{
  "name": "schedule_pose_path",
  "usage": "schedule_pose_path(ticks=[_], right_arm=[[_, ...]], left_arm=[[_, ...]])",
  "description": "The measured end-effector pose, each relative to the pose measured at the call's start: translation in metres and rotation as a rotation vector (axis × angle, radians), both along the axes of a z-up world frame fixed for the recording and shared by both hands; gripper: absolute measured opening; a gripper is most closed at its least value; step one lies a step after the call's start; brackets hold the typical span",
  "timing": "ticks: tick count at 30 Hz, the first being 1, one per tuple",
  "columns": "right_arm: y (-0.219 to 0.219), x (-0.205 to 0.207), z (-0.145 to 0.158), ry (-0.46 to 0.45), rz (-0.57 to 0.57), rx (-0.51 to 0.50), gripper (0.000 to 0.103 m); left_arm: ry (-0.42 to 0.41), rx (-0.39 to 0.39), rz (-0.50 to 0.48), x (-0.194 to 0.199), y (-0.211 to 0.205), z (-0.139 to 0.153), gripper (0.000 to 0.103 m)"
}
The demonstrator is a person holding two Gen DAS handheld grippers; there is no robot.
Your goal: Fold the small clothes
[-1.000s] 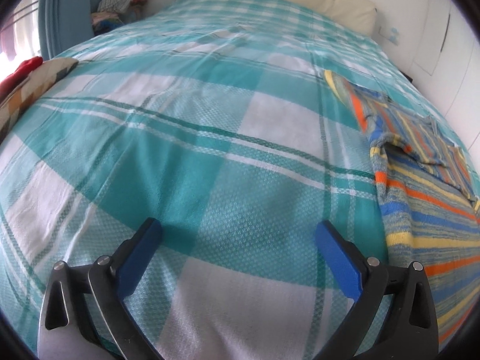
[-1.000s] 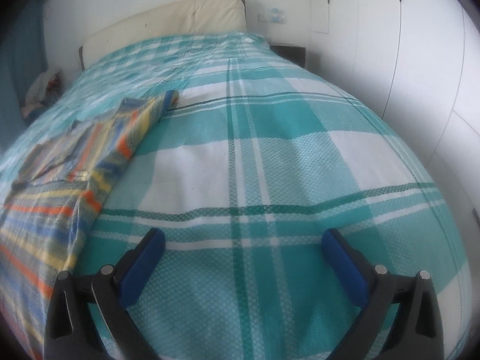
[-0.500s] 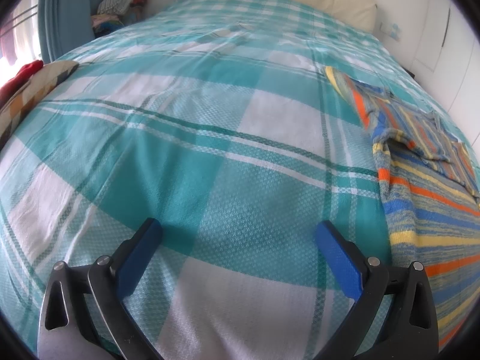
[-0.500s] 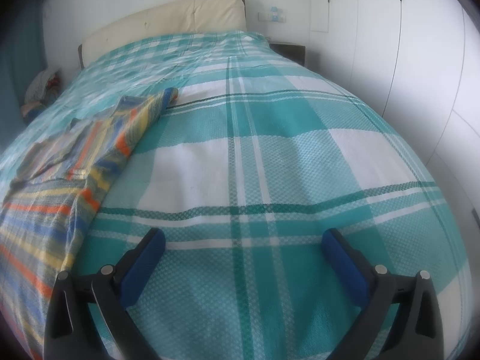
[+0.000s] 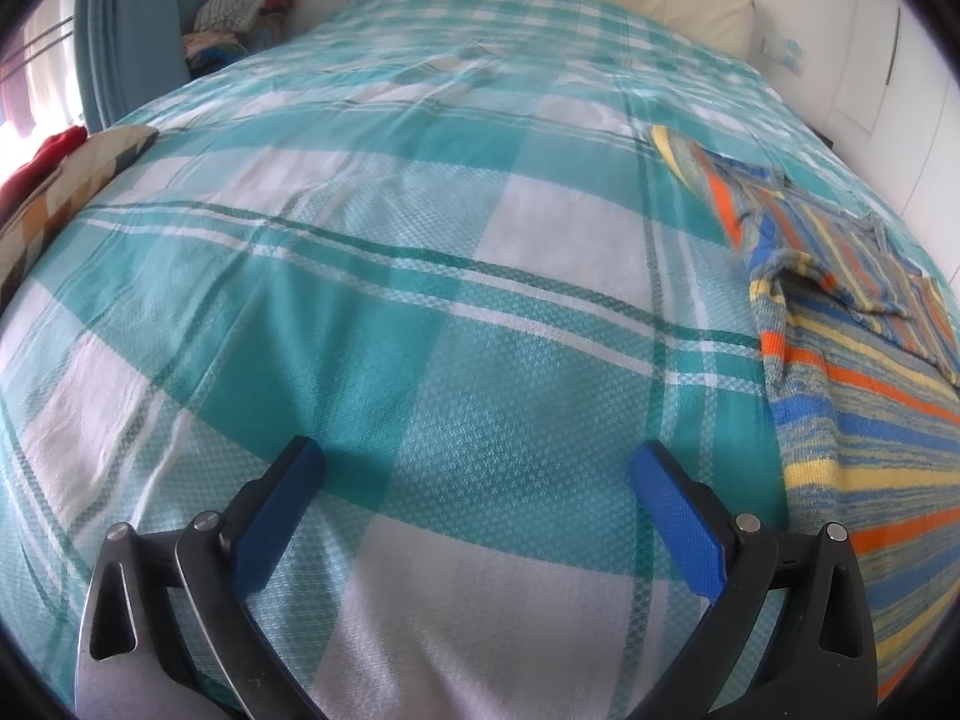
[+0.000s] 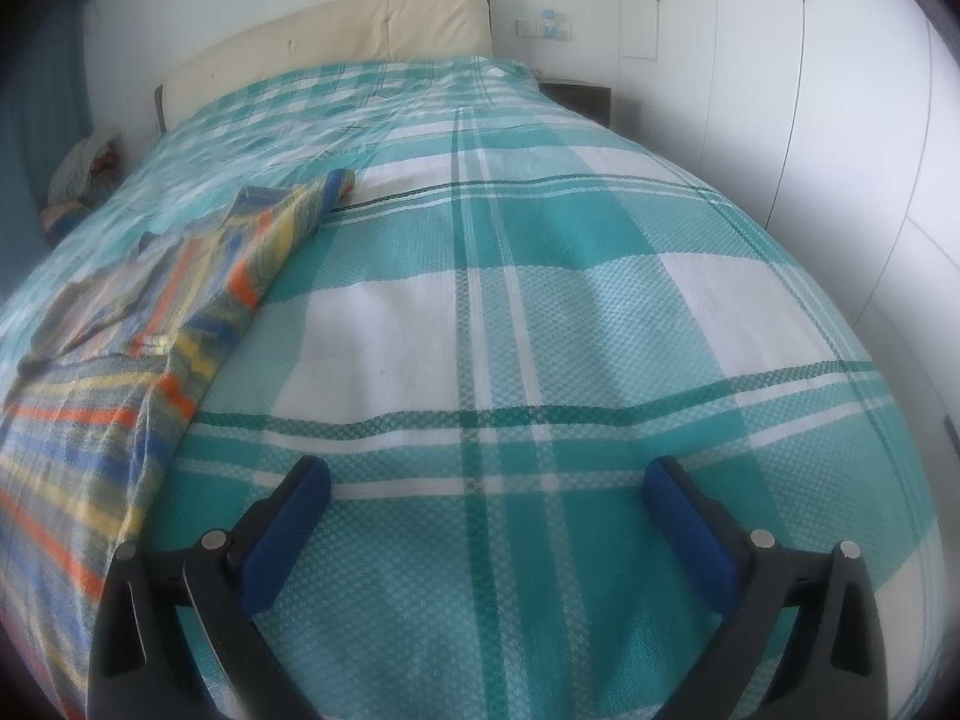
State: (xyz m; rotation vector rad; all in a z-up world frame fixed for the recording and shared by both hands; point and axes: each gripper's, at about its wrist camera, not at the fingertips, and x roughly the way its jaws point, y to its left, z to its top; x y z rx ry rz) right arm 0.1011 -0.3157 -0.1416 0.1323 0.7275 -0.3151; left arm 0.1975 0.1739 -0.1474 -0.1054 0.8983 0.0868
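Note:
A small striped knit garment [image 5: 852, 372], in blue, orange and yellow, lies flat on the bed. It is at the right edge of the left wrist view and at the left edge of the right wrist view [image 6: 138, 324]. One sleeve stretches away toward the headboard. My left gripper [image 5: 477, 468] is open and empty over bare bedspread, left of the garment. My right gripper [image 6: 486, 483] is open and empty over bare bedspread, right of the garment. Neither touches the garment.
The bed wears a teal and white plaid bedspread [image 5: 372, 276] with a cream headboard [image 6: 336, 30]. A patterned cushion [image 5: 54, 180] and a clothes pile [image 5: 240, 18] sit at the left. White wardrobe doors [image 6: 840, 108] stand at the right.
Both grippers stay open. The views shift only slightly; the garment has not moved.

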Motion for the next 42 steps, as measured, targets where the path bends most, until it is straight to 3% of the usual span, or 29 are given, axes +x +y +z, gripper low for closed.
schedule_pose_path(ticks=[24,42], right_arm=[[0.000,0.001,0.000,0.004,0.000,0.000,0.103],[0.000,0.011,-0.001,0.074,-0.002,-0.006,0.103]], left_arm=[[0.007,0.005,0.000,0.001,0.000,-0.002,0.103],[0.018,0.017,-0.005,0.001,0.000,-0.002,0.103]])
